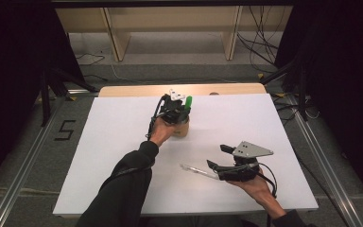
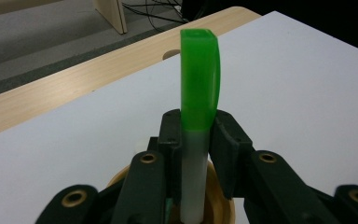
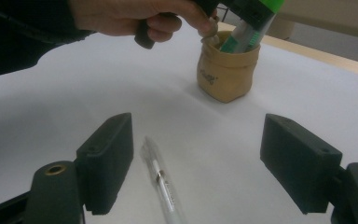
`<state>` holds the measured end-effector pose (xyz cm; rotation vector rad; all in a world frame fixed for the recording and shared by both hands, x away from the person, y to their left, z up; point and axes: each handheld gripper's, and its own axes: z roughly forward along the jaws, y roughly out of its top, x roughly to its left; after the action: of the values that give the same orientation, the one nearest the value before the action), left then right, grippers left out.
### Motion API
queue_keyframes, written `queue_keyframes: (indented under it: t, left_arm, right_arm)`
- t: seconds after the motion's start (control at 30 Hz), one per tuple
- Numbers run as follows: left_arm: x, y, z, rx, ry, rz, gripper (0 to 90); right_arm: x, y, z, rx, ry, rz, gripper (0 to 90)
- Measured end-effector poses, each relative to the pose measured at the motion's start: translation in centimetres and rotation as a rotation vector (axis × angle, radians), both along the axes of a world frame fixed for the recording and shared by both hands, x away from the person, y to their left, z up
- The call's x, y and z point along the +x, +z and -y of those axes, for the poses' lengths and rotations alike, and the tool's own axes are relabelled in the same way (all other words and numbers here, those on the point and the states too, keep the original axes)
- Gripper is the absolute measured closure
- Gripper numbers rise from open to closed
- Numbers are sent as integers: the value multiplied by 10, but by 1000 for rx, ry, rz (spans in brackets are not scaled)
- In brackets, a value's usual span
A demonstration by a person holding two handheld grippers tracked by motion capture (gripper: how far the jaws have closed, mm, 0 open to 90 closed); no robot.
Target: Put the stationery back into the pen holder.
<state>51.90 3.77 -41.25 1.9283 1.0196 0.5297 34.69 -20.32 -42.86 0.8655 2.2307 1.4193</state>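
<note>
A marker with a green cap and whitish barrel stands upright between the pads of my left gripper, which is shut on it just below the cap. Its lower end sits inside a small tan pouch. From above, the left gripper is over the pouch near the table's far middle. My right gripper stands open at the near right, low over the white table. A clear pen lies flat between its wide jaws, touched by neither. The pouch and marker lie ahead of it.
A white sheet covers the table, with a wooden strip along the far edge. The person's left hand and dark sleeve reach across the middle. Wooden shelf legs and loose cables are on the floor beyond.
</note>
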Motion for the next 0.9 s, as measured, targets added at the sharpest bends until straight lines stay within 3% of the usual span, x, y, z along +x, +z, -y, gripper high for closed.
queue_keyframes:
  t: [0.13,0.3,0.47,0.7,0.9]
  left_arm:
    - [-2,5,0,28,0,-15,708]
    - [-6,13,-3,44,-3,-31,546]
    - [-22,25,-11,-17,-16,-50,397]
    - [-58,29,-19,-24,-136,-78,311]
    - [-75,26,-29,-15,-199,-103,272]
  right_arm:
    - [0,0,0,0,-1,1,264]
    - [0,0,0,-7,2,0,264]
    - [0,1,1,-3,-4,0,262]
    - [0,2,5,2,-13,-16,256]
    - [1,2,7,-13,-8,-40,247]
